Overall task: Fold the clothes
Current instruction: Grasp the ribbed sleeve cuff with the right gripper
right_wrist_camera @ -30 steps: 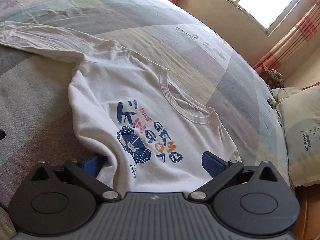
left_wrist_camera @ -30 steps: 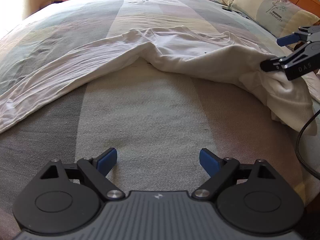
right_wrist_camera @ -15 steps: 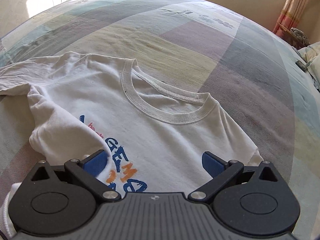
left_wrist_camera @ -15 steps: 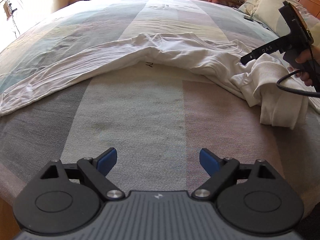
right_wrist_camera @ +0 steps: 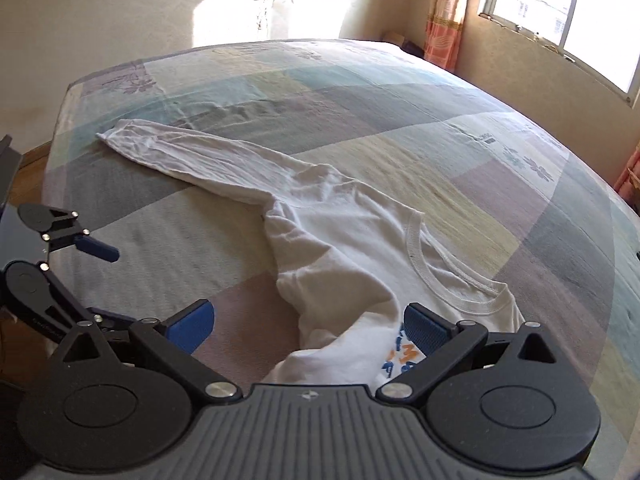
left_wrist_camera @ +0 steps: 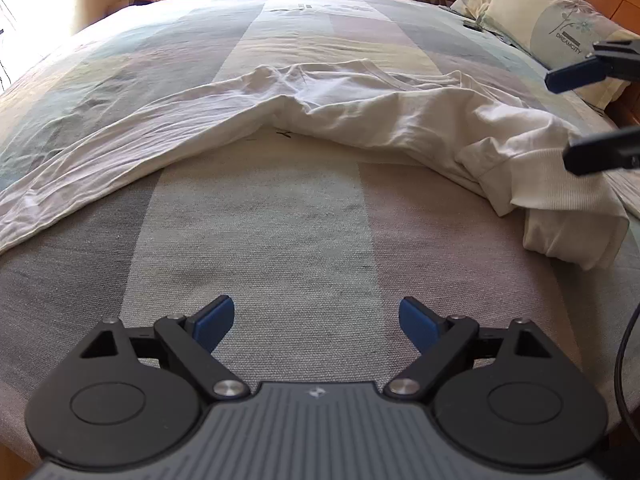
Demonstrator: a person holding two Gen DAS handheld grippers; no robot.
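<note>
White long-sleeved shirt (left_wrist_camera: 360, 120) lies spread across the bed (left_wrist_camera: 280, 220), on the patchwork bedspread; taken as landmark.

Left of shirt body: one long sleeve (right_wrist_camera: 188, 160) stretches flat toward the bed's foot corner, cuff near the edge. Bare striped bedspread lies between the shirt and the left gripper; nothing stands between them.

Beyond shirt: window (right_wrist_camera: 560, 0) with orange curtains. Right of shirt, at the headboard: pillow (left_wrist_camera: 560, 28) printed with a flower.

Shirt's right end: hem and second sleeve bunched into a folded heap (left_wrist_camera: 552, 200). Neckline (right_wrist_camera: 440, 272) faces up; blue-orange print partly visible at the right gripper.

Left gripper (left_wrist_camera: 316, 320): low over bare bedspread, well short of the shirt, pointing toward it. Jaws spread wide, holding nothing.

Right gripper (right_wrist_camera: 308, 326): above the bunched end, angled down along the shirt. Jaws spread wide; fabric lies between the fingers, not pinched. Whether a pad touches cloth cannot be told.
</note>
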